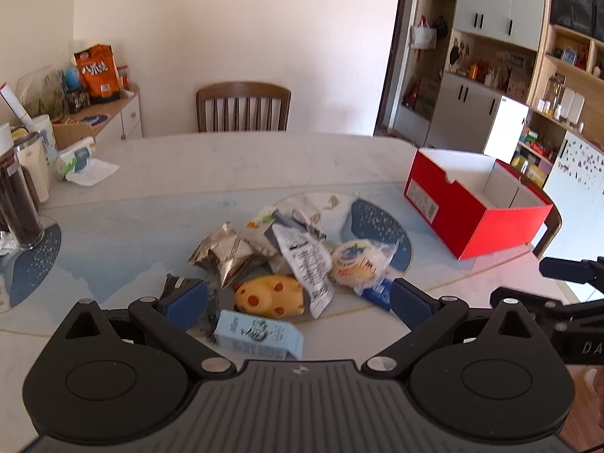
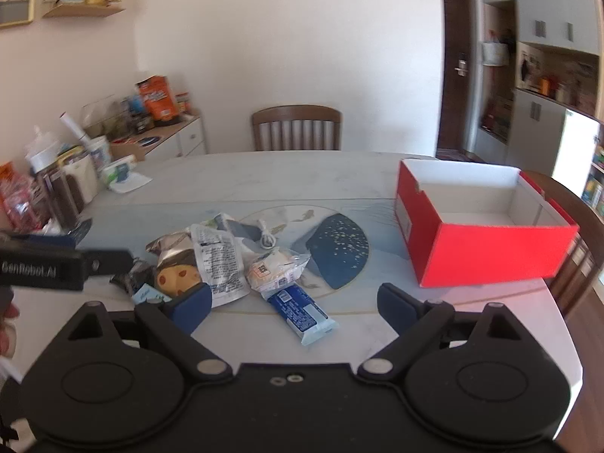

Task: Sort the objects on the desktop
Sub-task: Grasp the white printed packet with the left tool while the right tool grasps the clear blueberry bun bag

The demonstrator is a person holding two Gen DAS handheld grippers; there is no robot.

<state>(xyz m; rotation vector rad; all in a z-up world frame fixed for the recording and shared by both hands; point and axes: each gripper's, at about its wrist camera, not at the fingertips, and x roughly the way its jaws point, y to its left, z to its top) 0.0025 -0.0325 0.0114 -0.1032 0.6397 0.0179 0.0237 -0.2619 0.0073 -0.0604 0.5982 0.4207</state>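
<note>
Both tools, left (image 1: 298,307) and right (image 2: 293,307), jaws wide apart, empty, hovering over pile mid-tabletop (image 2: 264,177). Blue bar (image 2: 300,311) nearest right tool: light, slick, crinkly wrapper; pinch across narrow middle. Yellow toy (image 1: 270,296) probably soft; squeeze gently. Red box (image 2: 487,253) open, right of pile.

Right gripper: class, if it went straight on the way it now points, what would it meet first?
Most likely the blue snack bar wrapper, lying on the table between the open right gripper fingers; depth is hard to judge.

Open left tool (image 1: 298,304) hovers above yellow toy (image 1: 268,296), touching nothing.
</note>
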